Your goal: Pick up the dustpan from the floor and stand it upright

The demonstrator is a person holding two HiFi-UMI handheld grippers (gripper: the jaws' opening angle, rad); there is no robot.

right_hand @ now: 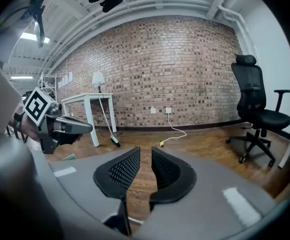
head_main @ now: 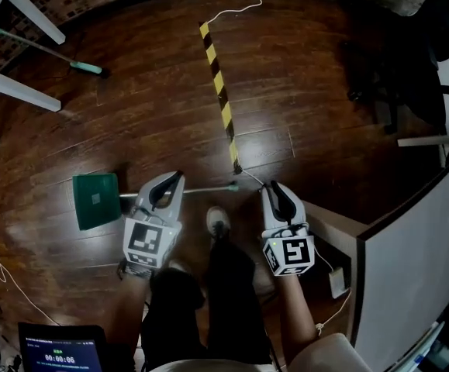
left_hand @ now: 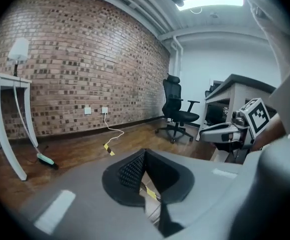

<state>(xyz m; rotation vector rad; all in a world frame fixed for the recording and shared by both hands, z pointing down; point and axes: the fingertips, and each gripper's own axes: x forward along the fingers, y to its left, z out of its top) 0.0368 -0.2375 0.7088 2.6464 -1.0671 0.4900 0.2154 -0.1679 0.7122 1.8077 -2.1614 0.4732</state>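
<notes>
Down on the dark wooden floor (head_main: 302,76), the green plastic dustpan with a long grey handle (head_main: 96,200) lies flat, untouched, beside the left gripper (head_main: 176,180). That gripper's jaws meet at the tips, empty. The right gripper (head_main: 274,187) holds its jaws narrowly apart around nothing.
</notes>
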